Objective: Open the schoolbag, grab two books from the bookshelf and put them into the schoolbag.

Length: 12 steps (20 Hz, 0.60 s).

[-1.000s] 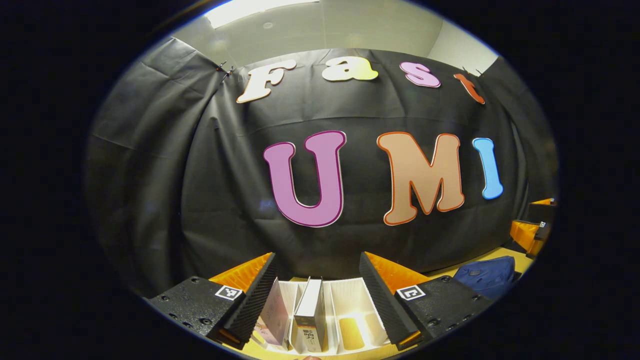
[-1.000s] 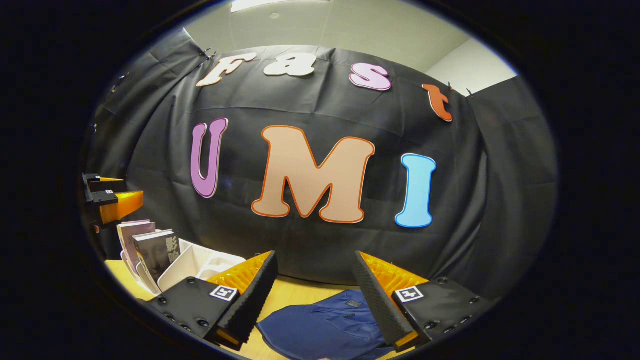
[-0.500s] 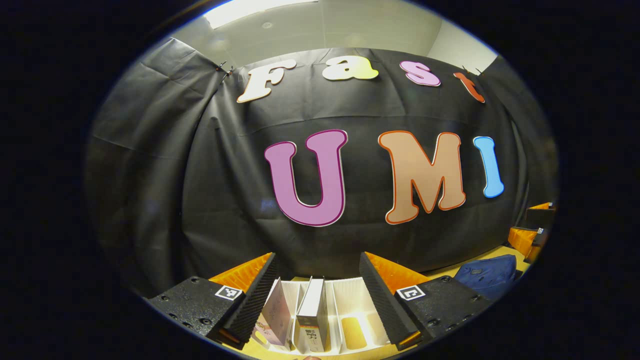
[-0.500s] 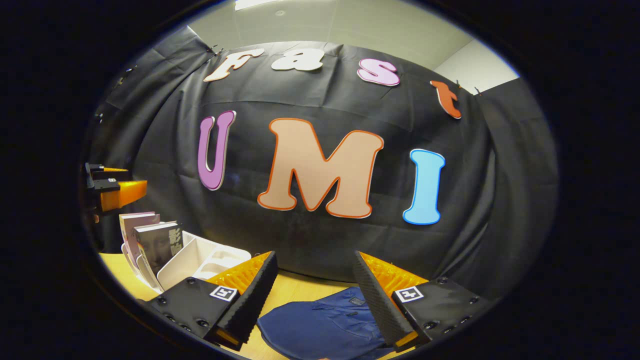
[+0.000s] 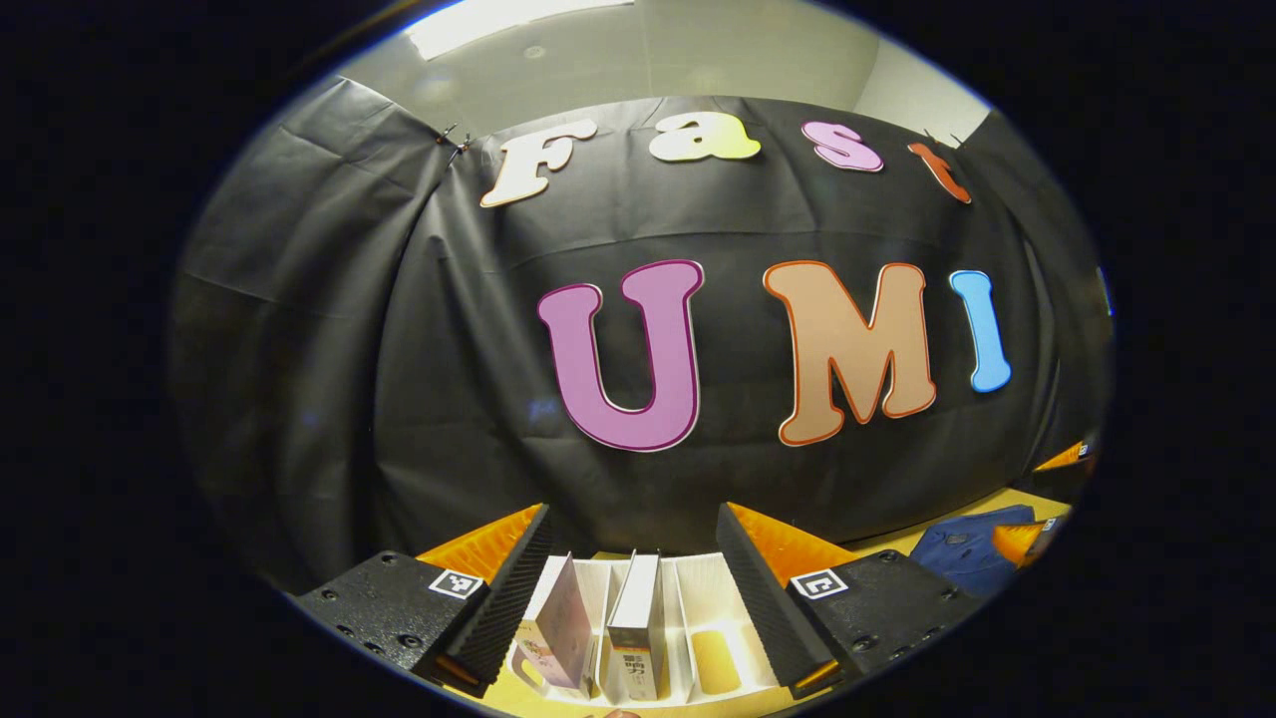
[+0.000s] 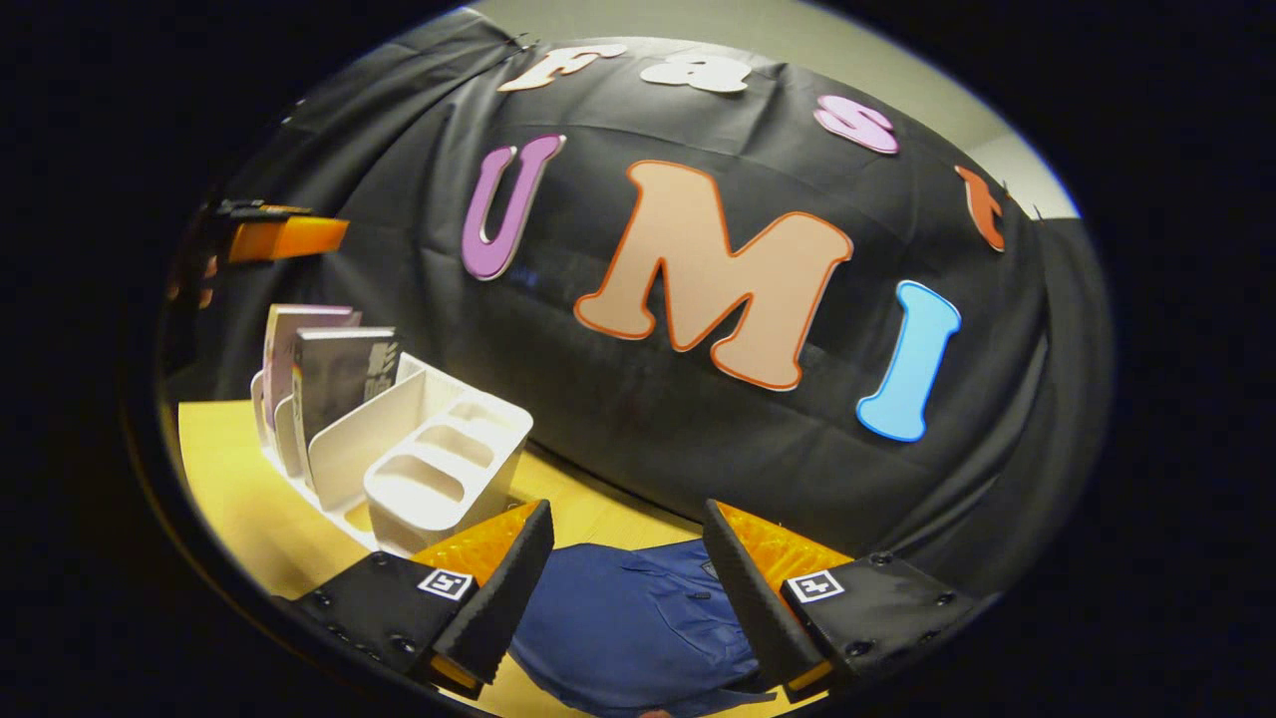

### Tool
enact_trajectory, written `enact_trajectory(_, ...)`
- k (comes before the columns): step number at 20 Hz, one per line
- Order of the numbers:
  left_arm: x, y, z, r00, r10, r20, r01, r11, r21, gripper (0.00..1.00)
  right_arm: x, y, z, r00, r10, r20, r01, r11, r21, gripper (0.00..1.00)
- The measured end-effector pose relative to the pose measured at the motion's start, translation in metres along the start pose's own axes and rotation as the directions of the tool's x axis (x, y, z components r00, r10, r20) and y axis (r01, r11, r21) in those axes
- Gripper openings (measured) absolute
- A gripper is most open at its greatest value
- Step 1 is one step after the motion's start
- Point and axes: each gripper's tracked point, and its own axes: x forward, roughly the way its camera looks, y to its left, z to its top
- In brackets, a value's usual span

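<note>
Two books stand upright in a white bookshelf: a pale pink book and a white-spined book. My left gripper hangs open just in front of them, touching nothing. The blue schoolbag lies flat on the yellow table, directly below my open right gripper, whose fingers are apart from the cloth. In the right gripper view the bookshelf stands to the left with both books, and the left gripper hovers above it. The schoolbag also lies at the far right of the left gripper view.
The yellow tabletop runs from the bookshelf to the bag. The black cloth wall stands close behind both. The shelf's right-hand slots hold nothing.
My right gripper has tipped downward and rolled, coming closer over the schoolbag; the bookshelf now stands larger on its left. My left gripper has barely shifted in front of the books.
</note>
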Motion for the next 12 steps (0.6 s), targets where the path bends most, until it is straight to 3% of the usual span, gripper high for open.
enact_trajectory(6, -0.001, 0.008, -0.001, 1.0, 0.018, -0.002, -0.018, 1.0, 0.002, 0.95, 0.006, 0.025, -0.037, 0.996, 0.07, -0.062, -0.079, 0.984, -0.158, 0.98)
enact_trajectory(12, -0.002, 0.016, -0.005, 0.999, 0.034, -0.008, -0.033, 0.999, 0.009, 0.95, 0.007, 0.05, -0.088, 0.978, 0.138, -0.154, -0.173, 0.953, -0.247, 0.98)
